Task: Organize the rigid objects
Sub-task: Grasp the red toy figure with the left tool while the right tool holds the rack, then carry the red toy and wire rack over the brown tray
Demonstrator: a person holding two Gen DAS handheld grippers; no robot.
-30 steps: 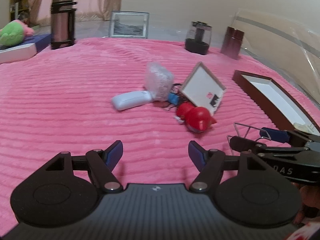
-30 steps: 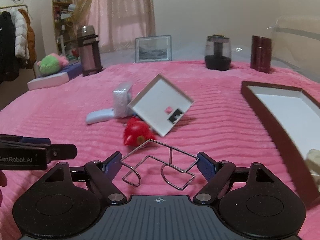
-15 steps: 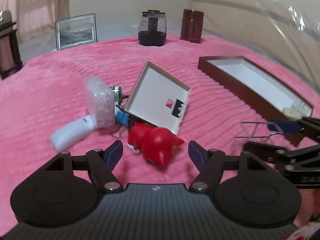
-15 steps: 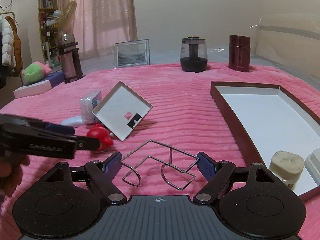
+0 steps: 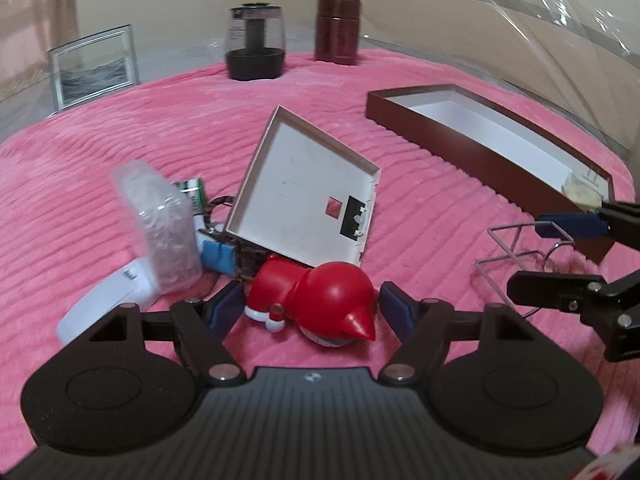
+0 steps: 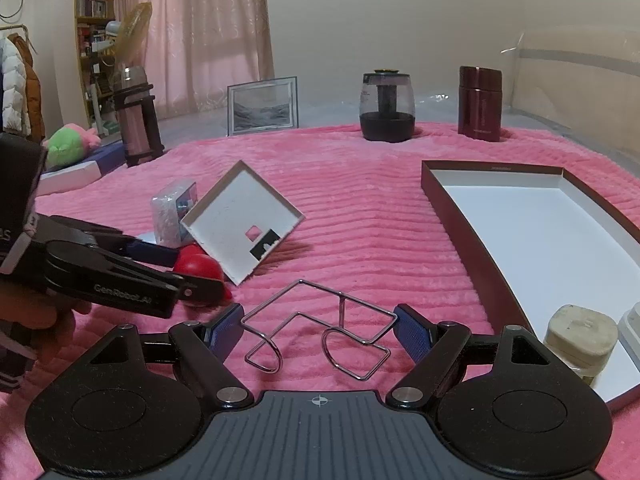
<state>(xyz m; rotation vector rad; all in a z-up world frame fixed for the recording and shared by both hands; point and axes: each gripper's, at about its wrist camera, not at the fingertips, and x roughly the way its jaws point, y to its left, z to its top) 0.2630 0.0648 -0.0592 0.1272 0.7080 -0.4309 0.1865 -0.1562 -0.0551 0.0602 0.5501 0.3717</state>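
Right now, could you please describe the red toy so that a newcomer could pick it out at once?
On the pink blanket, find the tilted white square lid. The red toy lies just in front of it, between the left gripper fingers. It is the only glossy red, rounded figure with a pointed tip.

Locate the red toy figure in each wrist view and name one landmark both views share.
Left wrist view: the red toy figure lies low at centre, between the open fingers of the left gripper.
Right wrist view: the toy sits at middle left, partly hidden behind the left gripper's fingers.
Shared landmark: the tilted white square tray just behind the toy.
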